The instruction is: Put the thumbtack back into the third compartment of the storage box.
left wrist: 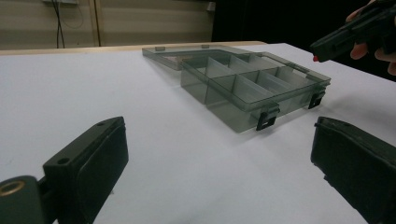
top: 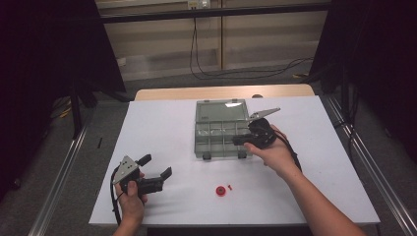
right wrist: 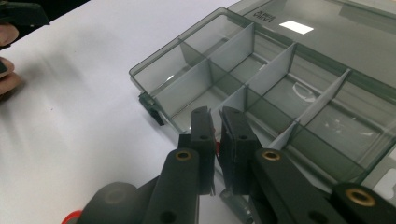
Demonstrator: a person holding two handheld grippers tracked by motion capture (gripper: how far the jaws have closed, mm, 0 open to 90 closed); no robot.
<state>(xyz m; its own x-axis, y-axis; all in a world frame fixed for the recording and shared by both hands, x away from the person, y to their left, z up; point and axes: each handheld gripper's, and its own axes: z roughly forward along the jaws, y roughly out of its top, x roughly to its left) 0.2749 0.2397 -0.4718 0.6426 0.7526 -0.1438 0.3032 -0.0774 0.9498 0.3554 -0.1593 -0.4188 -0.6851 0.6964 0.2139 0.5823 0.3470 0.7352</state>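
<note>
Left gripper (top: pixel 156 166) resting on the white matte surface (top: pixel 162 128), jaws wide apart, holding nothing. Toward the middle, a small red round part (top: pixel 221 191) lying near the front edge. Further right, a smoky translucent plastic organizer box (top: pixel 221 129), lid flat open, thin dividers inside. Right gripper (top: pixel 239 140) hovering over its front right compartments, jaws nearly together on a tiny red piece (left wrist: pixel 315 59). Dark curtains, grey floor around.

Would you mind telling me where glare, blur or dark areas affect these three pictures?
High view: the room's edges are very dark, and the open box lid carries a pale reflection. Left gripper view: the near claw is soft, the box sharper. Right gripper view: a bright glare patch sits on the lid; the close claw looks slightly blurred.
</note>
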